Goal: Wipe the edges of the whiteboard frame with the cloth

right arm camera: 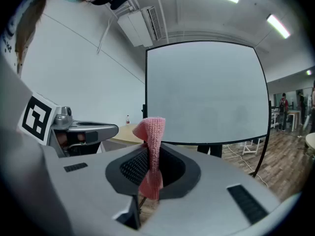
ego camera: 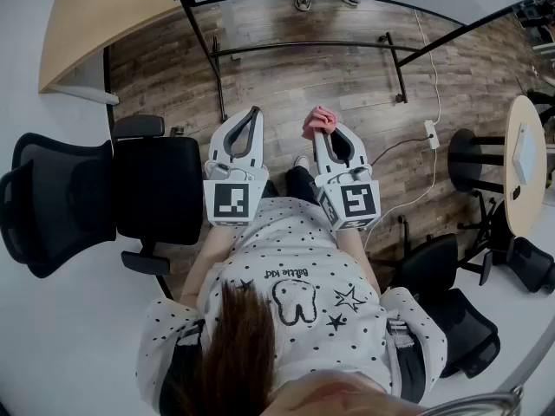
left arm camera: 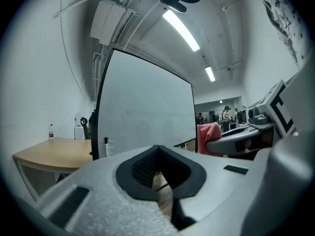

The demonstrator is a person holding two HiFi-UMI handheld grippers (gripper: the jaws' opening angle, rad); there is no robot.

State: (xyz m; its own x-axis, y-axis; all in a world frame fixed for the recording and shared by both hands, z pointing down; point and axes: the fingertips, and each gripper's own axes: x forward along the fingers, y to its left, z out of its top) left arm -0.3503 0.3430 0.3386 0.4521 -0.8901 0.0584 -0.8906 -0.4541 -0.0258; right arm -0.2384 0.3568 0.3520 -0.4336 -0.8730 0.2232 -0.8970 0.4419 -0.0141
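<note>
Right gripper pinching cloth | left gripper jaws together | whiteboard ahead | chair left

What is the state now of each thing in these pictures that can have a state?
left gripper: shut, with nothing between its jaws.
right gripper: shut on the cloth.
cloth: pinched, with one end sticking up above the jaws.
whiteboard: upright, blank, apart from the cloth.
ceiling light: on.
office chair: unoccupied.
</note>
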